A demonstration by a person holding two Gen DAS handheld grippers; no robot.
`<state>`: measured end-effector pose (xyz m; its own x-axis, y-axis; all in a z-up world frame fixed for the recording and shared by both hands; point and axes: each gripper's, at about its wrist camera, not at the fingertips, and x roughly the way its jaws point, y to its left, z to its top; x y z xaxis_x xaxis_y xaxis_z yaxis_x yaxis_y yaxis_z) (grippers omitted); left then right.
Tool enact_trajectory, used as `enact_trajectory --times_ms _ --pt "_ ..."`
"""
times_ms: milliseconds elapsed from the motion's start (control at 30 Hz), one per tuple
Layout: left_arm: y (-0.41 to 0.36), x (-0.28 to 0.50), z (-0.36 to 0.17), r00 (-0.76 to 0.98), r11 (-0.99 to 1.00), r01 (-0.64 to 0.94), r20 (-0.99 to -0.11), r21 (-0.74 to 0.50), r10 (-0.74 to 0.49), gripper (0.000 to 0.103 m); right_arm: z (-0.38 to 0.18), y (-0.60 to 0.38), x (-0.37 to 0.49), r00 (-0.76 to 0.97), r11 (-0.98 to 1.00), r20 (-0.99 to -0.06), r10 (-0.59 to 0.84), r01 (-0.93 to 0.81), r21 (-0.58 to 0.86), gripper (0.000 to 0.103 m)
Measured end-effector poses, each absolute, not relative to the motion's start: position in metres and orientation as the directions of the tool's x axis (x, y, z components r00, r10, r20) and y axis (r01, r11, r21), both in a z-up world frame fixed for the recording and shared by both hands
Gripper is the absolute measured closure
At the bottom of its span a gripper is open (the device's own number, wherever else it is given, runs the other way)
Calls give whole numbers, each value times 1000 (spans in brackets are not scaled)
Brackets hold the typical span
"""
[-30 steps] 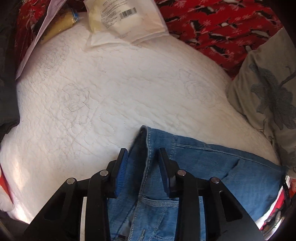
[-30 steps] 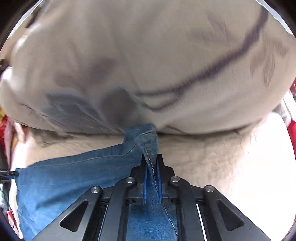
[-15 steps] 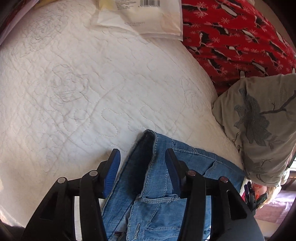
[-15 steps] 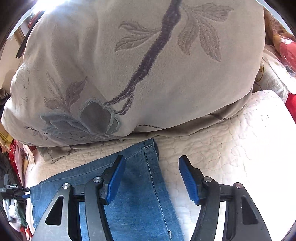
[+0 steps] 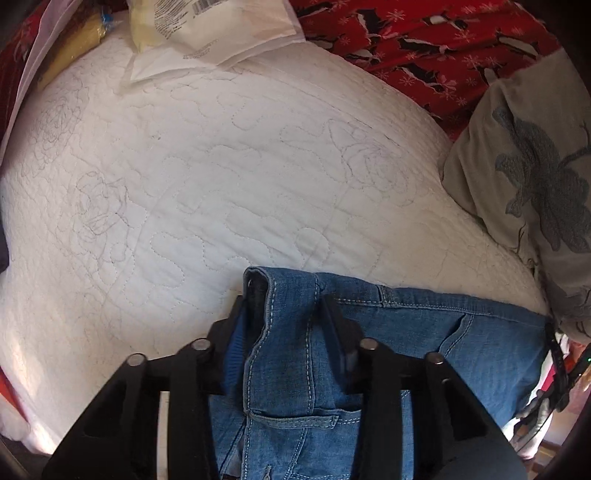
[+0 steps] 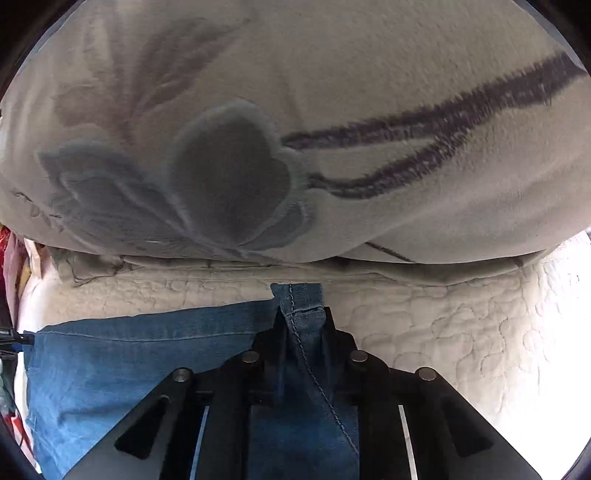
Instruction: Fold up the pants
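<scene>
Nearest the left wrist camera, the left gripper [image 5: 282, 317] has its black jaws clenched on the waistband corner of the pants [image 5: 424, 332], with blue ribbed pads pressing the bunched denim from either side. The gathered band rises between the jaws and pokes out just past their tips, its folded edge showing pale double stitching and a dark inner face. Below the jaws a pocket seam and belt loop are visible; the rest of the denim spreads flat to the right across the bed.

In the right wrist view, the right gripper [image 6: 302, 314] is likewise clamped on the pants [image 6: 129, 354], here on a hem end. A narrow upright tab of blue denim with a single line of dark thread stands between the closed jaws and juts slightly beyond them. The leg lies flat to the left of the gripper.

The pants rest on a white quilt [image 5: 221, 184] with soft, puffy, meandering stitch lines and faint floral outlines. Just beyond the hem sits a grey-beige pillow [image 6: 332, 92], plush and rounded, embroidered with dark branches and grey-blue leaves. Farther off in the left view lie a white plastic packet [image 5: 207, 29] with a barcode and a red patterned fabric [image 5: 424, 48].
</scene>
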<state>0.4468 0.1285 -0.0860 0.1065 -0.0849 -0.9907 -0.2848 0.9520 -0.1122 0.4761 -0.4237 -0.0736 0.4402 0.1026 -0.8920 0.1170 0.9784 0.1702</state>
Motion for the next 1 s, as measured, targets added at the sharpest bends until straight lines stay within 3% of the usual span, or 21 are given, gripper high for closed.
enact_trajectory --times_ms 100,567,733,1000 --pt "122 436 -69 148 960 -263 -988 -92 -54 91 -52 -423 464 469 978 -877 105 110 176 89" --pt "134 322 42 416 936 -226 -895 -271 -159 91 77 -414 332 633 945 -752 186 94 314 89" --pt "135 278 51 458 927 -211 -869 -310 -186 91 112 -423 256 671 923 -707 225 87 376 89" --pt "147 186 27 439 870 -204 -837 -448 -327 91 101 -427 120 650 887 -700 297 84 454 88"
